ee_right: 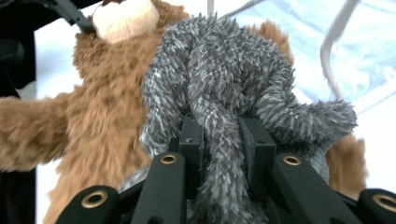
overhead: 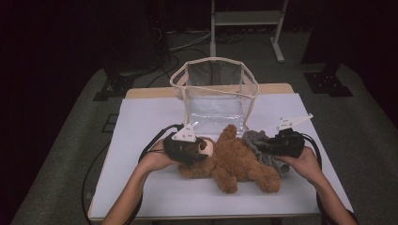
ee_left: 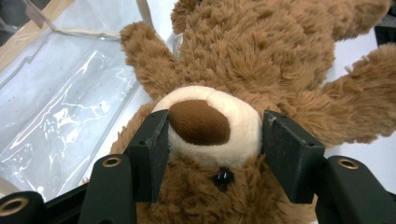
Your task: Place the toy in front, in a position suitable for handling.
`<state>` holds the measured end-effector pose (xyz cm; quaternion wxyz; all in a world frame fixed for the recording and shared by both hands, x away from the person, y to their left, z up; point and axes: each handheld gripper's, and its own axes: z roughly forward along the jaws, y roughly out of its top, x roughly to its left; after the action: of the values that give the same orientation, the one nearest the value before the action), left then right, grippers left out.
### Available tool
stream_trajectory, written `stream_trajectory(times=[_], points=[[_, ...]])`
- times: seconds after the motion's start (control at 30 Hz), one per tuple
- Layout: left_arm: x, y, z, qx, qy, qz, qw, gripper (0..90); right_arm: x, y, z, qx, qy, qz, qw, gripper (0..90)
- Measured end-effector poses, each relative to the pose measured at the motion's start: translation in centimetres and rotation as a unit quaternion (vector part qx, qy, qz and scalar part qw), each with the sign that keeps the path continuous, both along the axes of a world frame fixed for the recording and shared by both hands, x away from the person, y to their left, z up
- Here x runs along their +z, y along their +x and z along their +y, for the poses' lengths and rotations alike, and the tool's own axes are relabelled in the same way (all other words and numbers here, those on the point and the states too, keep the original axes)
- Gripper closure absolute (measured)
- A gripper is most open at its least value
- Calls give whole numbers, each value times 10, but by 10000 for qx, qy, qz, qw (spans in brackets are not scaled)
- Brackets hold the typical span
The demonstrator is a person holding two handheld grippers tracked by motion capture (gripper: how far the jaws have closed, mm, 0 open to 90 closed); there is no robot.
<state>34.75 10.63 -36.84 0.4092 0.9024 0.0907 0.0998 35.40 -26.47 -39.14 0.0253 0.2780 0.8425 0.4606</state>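
A clear plastic bag with cream fabric trim (overhead: 215,89) stands open-topped near the far edge of the white-covered counter (overhead: 141,122), roughly midway along it. Its walls stand up on their own and I can see nothing inside but the shiny bottom panel; in the left gripper view its crinkled clear side (ee_left: 60,116) lies just beside the bear's raised arm.

In front of the bag, toward the near edge, a brown plush teddy bear with a cream muzzle (overhead: 234,161) lies on its back across the middle of the counter, head toward the left. The left gripper (overhead: 185,145) has its jaws set wide, one on each side of the bear's muzzle (ee_left: 210,123), pressing against the plush there. A shaggy grey plush toy (overhead: 263,145) lies against the bear's right side, partly on top of it. The right gripper (overhead: 284,143) is nearly closed, pinching a long grey limb of that toy (ee_right: 219,154) between its jaws.

The left part of the counter is bare, as is a strip along the near edge and the near right corner. Between the toys and the bag there is only a narrow gap. Cables trail off the left edge down to the grey floor (overhead: 61,154).
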Motion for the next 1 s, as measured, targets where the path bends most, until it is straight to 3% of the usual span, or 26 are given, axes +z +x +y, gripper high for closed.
stream_trajectory(times=[0.13,0.23,0.3,0.37,0.47,0.53,0.6,0.77,0.87,1.0], points=[[0,-2,-1,-20,4,-28,10000,424,-11,-14,-13,-66,-71,154,9998,727],[0,-3,0,-3,-59,-14,10000,423,-20,-26,-23,-101,-377,251,9989,727],[-1,-4,1,-30,-121,1,9999,421,-19,-30,-26,-160,-456,241,9985,727],[-1,-6,2,-82,-146,6,9999,421,-9,-30,-28,-183,-343,112,9992,727],[0,-10,5,-196,-168,59,9996,422,6,-26,-21,-98,-246,-72,9996,727],[0,-11,6,-257,-163,59,9995,422,21,-18,-6,67,-173,-208,9996,726],[1,-14,7,-309,-187,84,9993,422,28,-10,12,254,-216,-301,9990,725],[6,-14,8,-227,-251,-106,9994,374,33,4,49,545,-450,-393,9967,724],[5,-8,5,-136,-286,-99,9994,350,32,2,49,638,-401,-336,9966,724],[-3,-6,-1,-298,-314,192,9989,384,36,-3,45,646,-433,-357,9963,725]])
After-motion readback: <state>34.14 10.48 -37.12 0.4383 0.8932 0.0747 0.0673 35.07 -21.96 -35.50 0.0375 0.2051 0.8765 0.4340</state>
